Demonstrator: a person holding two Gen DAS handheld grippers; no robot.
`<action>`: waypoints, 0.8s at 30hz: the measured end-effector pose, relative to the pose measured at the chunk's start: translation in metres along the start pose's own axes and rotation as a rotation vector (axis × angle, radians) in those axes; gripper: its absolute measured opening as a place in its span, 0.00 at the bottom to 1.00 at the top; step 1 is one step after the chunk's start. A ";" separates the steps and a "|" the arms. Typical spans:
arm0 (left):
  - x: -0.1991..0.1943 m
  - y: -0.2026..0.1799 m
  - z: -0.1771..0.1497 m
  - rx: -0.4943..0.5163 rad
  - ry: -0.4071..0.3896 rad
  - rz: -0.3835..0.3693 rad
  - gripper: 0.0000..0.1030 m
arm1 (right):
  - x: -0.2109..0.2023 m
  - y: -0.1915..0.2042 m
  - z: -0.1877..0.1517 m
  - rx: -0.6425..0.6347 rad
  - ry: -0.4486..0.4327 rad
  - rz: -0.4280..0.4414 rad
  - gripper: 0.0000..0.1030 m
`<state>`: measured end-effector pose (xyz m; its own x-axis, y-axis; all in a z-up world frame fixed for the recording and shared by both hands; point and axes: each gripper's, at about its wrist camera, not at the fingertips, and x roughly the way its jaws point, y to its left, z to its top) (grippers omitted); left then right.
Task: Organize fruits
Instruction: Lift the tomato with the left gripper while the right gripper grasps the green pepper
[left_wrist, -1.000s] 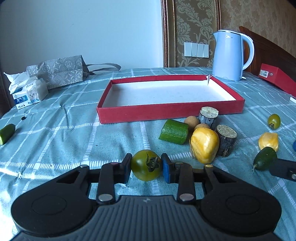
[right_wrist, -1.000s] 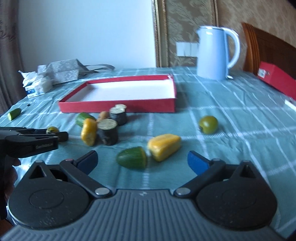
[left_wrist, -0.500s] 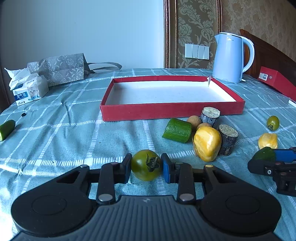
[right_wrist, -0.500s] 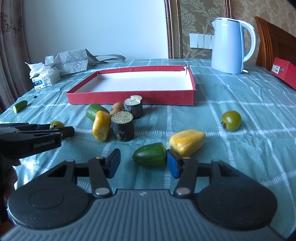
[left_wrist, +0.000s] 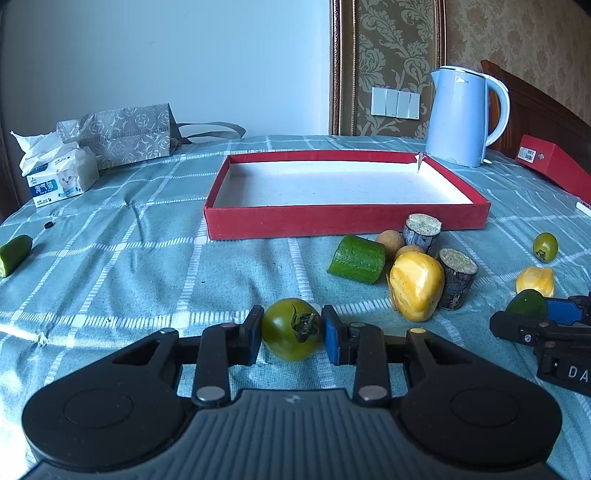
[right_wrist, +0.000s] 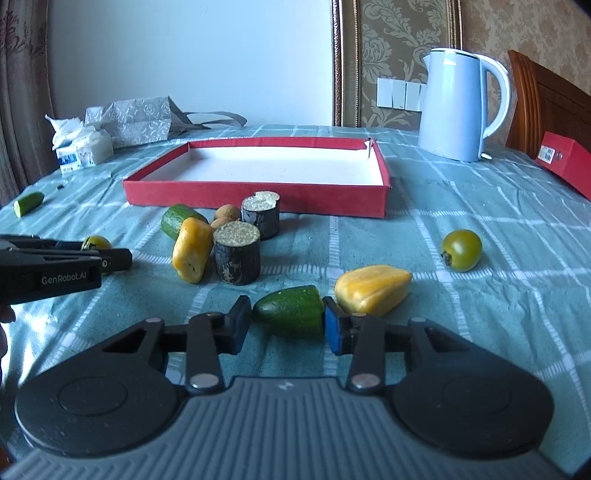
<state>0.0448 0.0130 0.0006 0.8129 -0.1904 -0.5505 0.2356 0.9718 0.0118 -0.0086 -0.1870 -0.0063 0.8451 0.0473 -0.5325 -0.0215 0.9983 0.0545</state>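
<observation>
While both tools sit low over the checked teal cloth of the bench (left_wrist: 110, 258), each is seen to be clamped on a fruit. The left gripper (left_wrist: 292, 334) is pressed against both sides of a green tomato (left_wrist: 291, 328), whose dried stem faces the camera. The right gripper (right_wrist: 284, 322) is pinched on a green cucumber end (right_wrist: 290, 310), held lengthwise between the pads, with its cut face against the blue one.

Just beside that piece, to its right, a yellow fruit piece (right_wrist: 373, 290) is laid on the cloth, and a second green tomato (right_wrist: 461, 250) is found farther right, apart from it. A cluster is gathered in front of the red tray (left_wrist: 347, 218): a cucumber chunk (left_wrist: 357, 258), a second yellow piece (left_wrist: 416, 286), two dark cane sections (left_wrist: 456, 277) standing upright, and two small brown round fruits (left_wrist: 389, 240), all close together or touching. The tray's white floor is shown bare.

A further cucumber stub (left_wrist: 14, 254) is set well apart at the left edge. Behind the tray, a pale blue kettle (left_wrist: 463, 114), a tissue pack (left_wrist: 59, 173) and a grey bag (left_wrist: 118, 134) are seen.
</observation>
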 end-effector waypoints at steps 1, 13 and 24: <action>-0.001 0.001 0.000 -0.001 -0.002 0.000 0.32 | -0.001 -0.002 0.000 0.017 -0.006 0.004 0.38; 0.000 -0.005 0.035 0.017 -0.063 0.008 0.32 | -0.018 -0.003 0.003 0.034 -0.065 0.020 0.38; 0.039 -0.008 0.078 -0.006 -0.058 0.029 0.32 | -0.018 -0.003 0.004 0.034 -0.061 0.028 0.38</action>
<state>0.1161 -0.0125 0.0439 0.8487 -0.1694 -0.5010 0.2084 0.9778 0.0225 -0.0213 -0.1912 0.0065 0.8754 0.0723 -0.4780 -0.0284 0.9947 0.0984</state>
